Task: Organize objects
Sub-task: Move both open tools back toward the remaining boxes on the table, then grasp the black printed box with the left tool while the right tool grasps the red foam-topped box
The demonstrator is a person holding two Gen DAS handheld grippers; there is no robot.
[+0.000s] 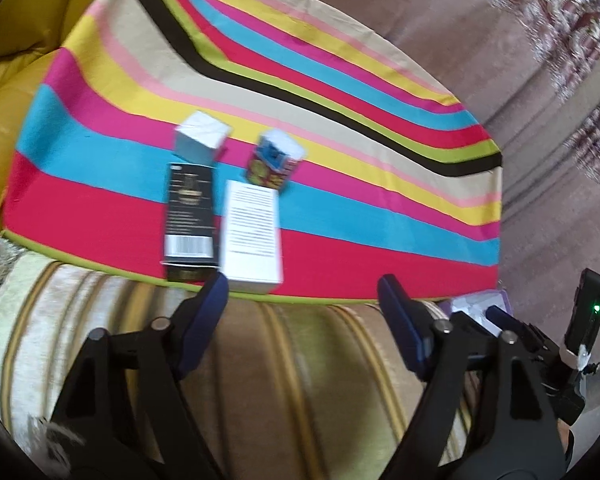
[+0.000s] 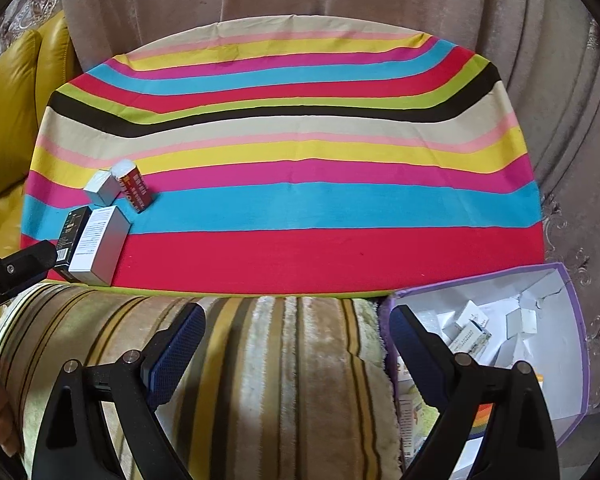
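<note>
Presently, the left gripper (image 1: 302,292) stands released at the bottom of the left wrist view, its blue-padded fingers (image 1: 204,320) apart with nothing between them, just short of the near edge of the striped multicolour cloth (image 1: 340,184). Directly beyond the left finger lie two cartons side by side at the cloth's near edge — a long black cardboard box with a barcode (image 1: 190,220) and a long white cardboard box with printed text (image 1: 253,236). Behind them stand a small white cube-shaped box (image 1: 201,138) and a small red-and-blue printed box (image 1: 274,160), near each other but apart.

The right gripper (image 2: 298,336) is likewise released, fingers wide and holding nothing, over a beige striped plush cover (image 2: 284,360). In the right wrist view the same four boxes sit at centre left. At lower right, just beside the right finger, a purple-edged open carton (image 2: 576,320) holds several small white boxes (image 2: 472,320) — loosely piled. A yellow leather seat (image 2: 8,120) fills the left edge.
</note>
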